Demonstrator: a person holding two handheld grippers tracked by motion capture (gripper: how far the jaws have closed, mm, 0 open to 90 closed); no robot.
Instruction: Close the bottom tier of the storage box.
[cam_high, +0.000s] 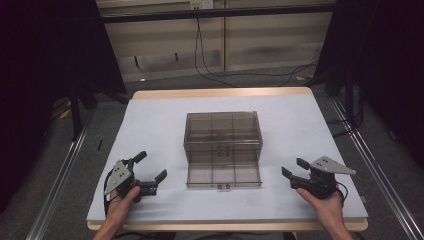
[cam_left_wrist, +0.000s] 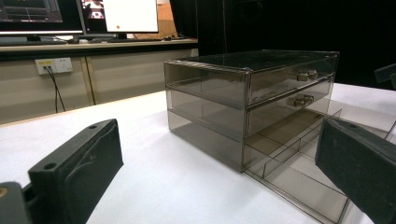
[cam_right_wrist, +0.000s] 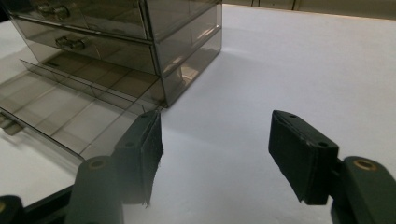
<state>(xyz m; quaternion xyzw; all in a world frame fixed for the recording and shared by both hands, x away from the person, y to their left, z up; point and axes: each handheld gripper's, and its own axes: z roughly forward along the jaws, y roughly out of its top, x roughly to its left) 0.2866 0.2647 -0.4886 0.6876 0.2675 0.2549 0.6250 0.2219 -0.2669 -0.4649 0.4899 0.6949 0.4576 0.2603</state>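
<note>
Smoky clear drawer box (cam_high: 223, 131) sits mid-table on the white table (cam_high: 150, 125), three drawers stacked. Bottom drawer (cam_high: 223, 175) is pulled out toward the person, empty, with dividers visible; the top two are closed, small handles on their fronts. Left gripper (cam_high: 150, 170) rests on the table near the front left edge, held by the left hand (cam_high: 122, 200), jaws wide apart, nothing between them, well left of the open drawer. Right gripper (cam_high: 295, 172) sits front right in the right hand (cam_high: 325, 202), jaws spread wide too, empty, pointing toward the drawer but apart from it. Left gripper view: box (cam_left_wrist: 252, 88) ahead between the jaws, open drawer (cam_left_wrist: 299, 163) at lower right. Right gripper view: box (cam_right_wrist: 140, 37) upper left, open drawer (cam_right_wrist: 70, 107) just beside the left jaw, not touching.
</note>
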